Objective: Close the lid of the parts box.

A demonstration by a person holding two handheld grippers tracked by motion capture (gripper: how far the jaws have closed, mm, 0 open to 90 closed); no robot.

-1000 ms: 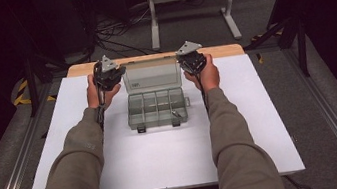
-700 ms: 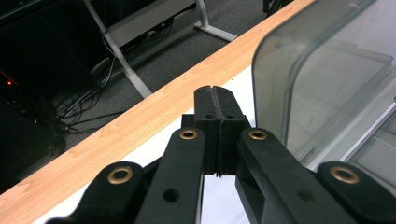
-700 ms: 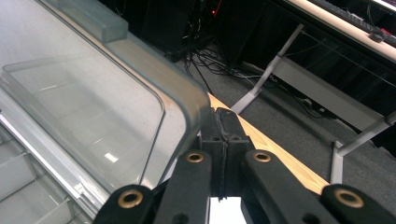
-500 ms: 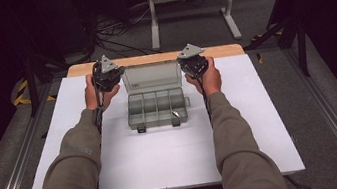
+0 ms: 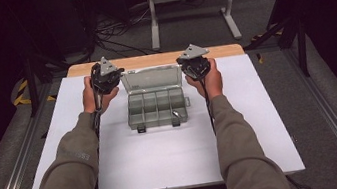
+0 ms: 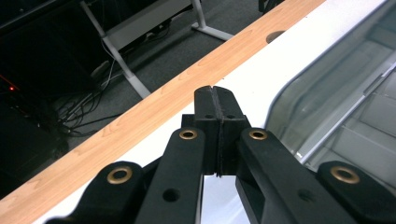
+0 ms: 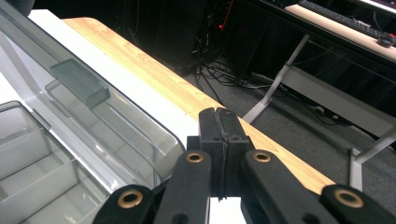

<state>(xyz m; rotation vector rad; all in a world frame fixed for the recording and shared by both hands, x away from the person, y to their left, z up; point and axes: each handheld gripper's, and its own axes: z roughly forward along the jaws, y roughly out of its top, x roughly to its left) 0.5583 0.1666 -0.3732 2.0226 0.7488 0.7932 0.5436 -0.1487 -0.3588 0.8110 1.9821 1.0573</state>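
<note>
A grey compartment box [image 5: 157,108] lies open in the middle of the white table top [image 5: 166,160], its clear lid [image 5: 150,79] standing up at the back. A small metal piece [image 5: 175,113] rests in a front right compartment. My left gripper [image 5: 105,74] is held just left of the lid, shut with nothing in it [image 6: 215,93]; the lid's rounded corner [image 6: 336,88] shows to its right. My right gripper [image 5: 194,62] is held just right of the lid, also shut and empty [image 7: 218,114], with the lid [image 7: 93,116] and compartments [image 7: 32,172] to its left.
A wooden strip [image 5: 151,59] runs along the table's far edge. Beyond it is dark floor with cables [image 5: 117,36] and a grey metal stand [image 5: 191,5]. Rails [image 5: 15,163] run along both sides of the table. Bare white surface lies in front of the box.
The right gripper has shifted slightly beside the lid's right edge. The left gripper and the box have stayed where they were. Both grippers have stayed shut.
</note>
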